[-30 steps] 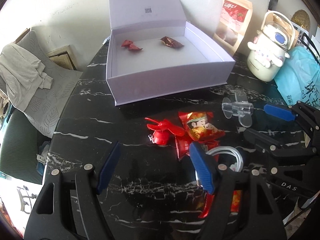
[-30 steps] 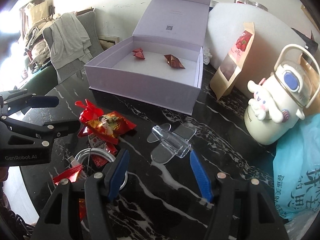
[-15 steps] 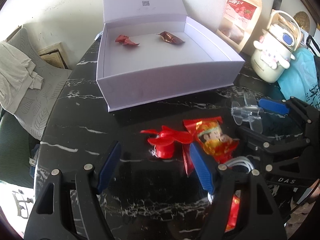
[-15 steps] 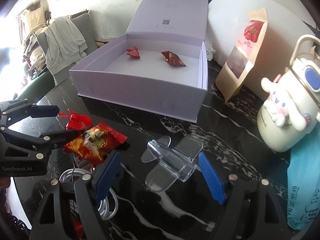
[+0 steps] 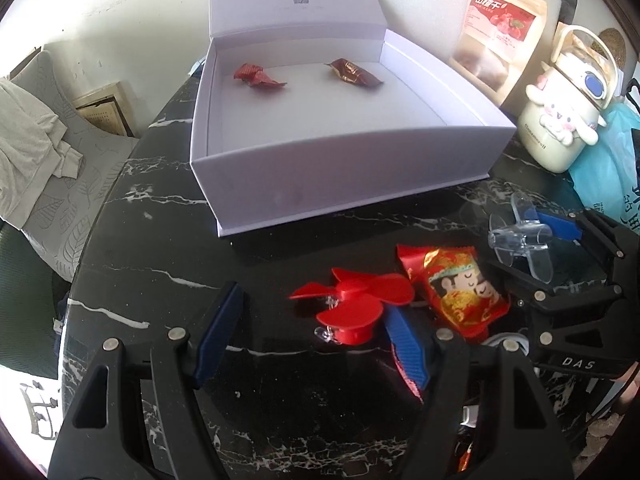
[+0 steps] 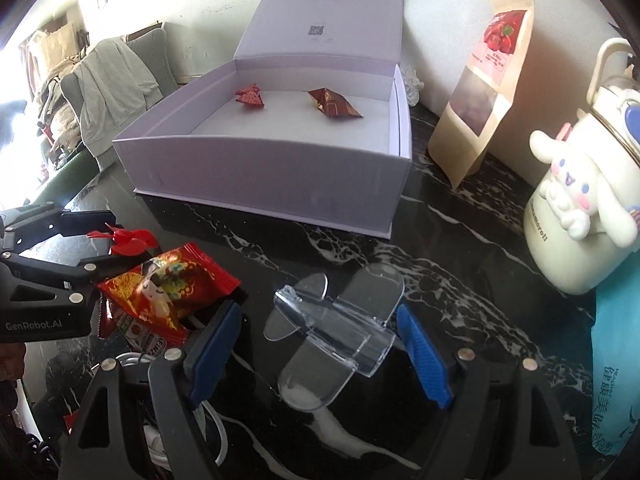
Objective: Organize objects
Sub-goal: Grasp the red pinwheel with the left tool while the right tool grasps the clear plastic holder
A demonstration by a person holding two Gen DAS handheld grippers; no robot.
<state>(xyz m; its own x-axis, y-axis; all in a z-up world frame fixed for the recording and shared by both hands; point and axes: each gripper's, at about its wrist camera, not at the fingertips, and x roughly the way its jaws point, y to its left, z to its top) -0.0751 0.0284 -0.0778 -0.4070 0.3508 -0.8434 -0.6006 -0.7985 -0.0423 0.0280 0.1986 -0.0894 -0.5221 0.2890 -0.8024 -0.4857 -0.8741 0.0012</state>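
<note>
An open lilac box (image 5: 340, 168) (image 6: 260, 184) stands on the black marble table and holds two wrapped candies (image 5: 258, 76) (image 5: 352, 74). In front of it lies a red fan blade (image 5: 356, 304), between the fingers of my open left gripper (image 5: 312, 340) and close to the right finger. A clear plastic fan blade (image 6: 336, 332) lies between the fingers of my open right gripper (image 6: 318, 352). A red snack packet (image 5: 460, 292) (image 6: 168, 284) rests between the two grippers, on top of other wrappers. Each gripper shows in the other's view, the right gripper (image 5: 532, 248) and the left gripper (image 6: 108, 240).
A cream cartoon bottle (image 6: 572, 208) and a kraft snack pouch (image 6: 484, 92) stand right of the box, with a teal bag (image 6: 616, 360) at the table's right edge. A white cable (image 6: 212, 420) lies under my right gripper. A chair with cloth (image 5: 32, 152) stands left.
Both grippers have moved forward toward the box. The red fan blade now sits between the left fingers and the clear one between the right fingers. Both stay open.
</note>
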